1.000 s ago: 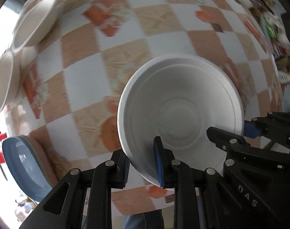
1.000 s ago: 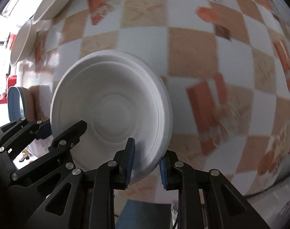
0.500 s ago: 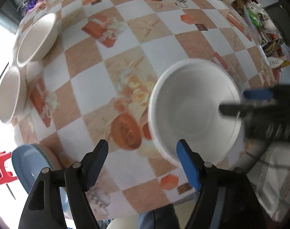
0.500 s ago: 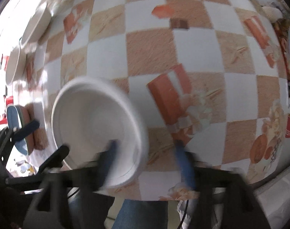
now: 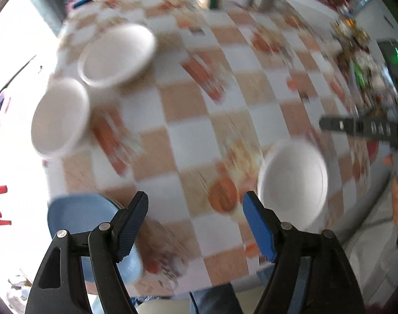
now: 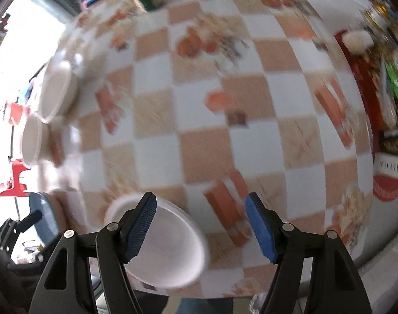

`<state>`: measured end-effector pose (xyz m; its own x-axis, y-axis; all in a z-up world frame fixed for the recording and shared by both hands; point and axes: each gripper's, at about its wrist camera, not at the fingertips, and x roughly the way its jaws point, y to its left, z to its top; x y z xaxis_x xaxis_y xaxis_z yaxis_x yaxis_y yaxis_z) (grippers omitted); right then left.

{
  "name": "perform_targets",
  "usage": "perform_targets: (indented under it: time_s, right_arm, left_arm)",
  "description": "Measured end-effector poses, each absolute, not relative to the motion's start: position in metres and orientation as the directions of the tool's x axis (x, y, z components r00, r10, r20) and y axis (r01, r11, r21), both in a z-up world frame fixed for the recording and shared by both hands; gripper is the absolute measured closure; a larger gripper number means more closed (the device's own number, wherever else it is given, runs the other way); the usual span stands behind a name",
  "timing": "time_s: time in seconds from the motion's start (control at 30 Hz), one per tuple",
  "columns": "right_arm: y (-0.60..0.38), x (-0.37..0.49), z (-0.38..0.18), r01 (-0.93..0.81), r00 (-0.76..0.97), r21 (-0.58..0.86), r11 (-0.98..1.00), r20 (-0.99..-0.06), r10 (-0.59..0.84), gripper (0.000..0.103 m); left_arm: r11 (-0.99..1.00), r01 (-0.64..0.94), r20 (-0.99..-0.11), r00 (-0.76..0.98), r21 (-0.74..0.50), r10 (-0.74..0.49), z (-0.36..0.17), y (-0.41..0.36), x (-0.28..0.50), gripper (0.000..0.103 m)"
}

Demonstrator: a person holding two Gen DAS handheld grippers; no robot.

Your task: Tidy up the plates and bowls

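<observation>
Both frames are motion-blurred. The left gripper (image 5: pixel 195 221) is spread wide and holds nothing; it hangs above the checked worktop (image 5: pixel 199 120) and points down at it. The right gripper (image 6: pixel 200 222) is spread just as wide, also with nothing held. Both sets of jaws have just been opening, and nothing sits between either pair.

The white bowl (image 5: pixel 293 183) sits upright on the worktop near its near edge, free of both grippers. In the left wrist view it lies just right of the right-hand blue pad. In the right wrist view the same bowl (image 6: pixel 162 246) shows below and behind the left-hand pad, not pinched.

Two cream bowls (image 5: pixel 118 52) (image 5: pixel 59 115) sit side by side at the far left of the worktop, well apart from the white one. A blue plate (image 5: pixel 81 214) rests at the near left edge, on top of something pinkish. Blurred clutter lines the worktop's far and right edges.
</observation>
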<state>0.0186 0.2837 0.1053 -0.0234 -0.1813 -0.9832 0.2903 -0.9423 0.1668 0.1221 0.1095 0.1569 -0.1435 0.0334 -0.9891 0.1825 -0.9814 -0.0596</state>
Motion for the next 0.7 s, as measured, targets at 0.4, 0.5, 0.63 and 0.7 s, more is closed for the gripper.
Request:
perform_targets:
  time_s: [0.4,0.5,0.63,0.7]
  right_arm:
    - [0.265,-0.006,0.147,0.380,0.004,0.277,-0.883,-0.955,-0.298,0.031]
    - [0.230,0.005,0.142,0.385,0.030,0.291,-0.876,-0.952,-0.304,0.031]
    - [0.193,0.019,0.131,0.400,0.041,0.292,-0.869,-0.953,-0.301,0.031]
    - [0.178,0.024,0.122,0.395,0.057,0.295,-0.870,-0.953,-0.298,0.031]
  left_arm:
    - [-0.895,0.445,-0.974,-0.193,0.022,-0.119,0.171,-0.022,0.039,0.025]
    - [-0.875,0.479,-0.965,-0.186,0.076,-0.185,0.160,-0.046,0.027,0.025]
    - [-0.860,0.496,-0.960,-0.163,0.120,-0.229,0.140,-0.069,0.011,0.025]
    - [-0.858,0.492,-0.960,-0.137,0.147,-0.243,0.128,-0.075,0.003,0.025]
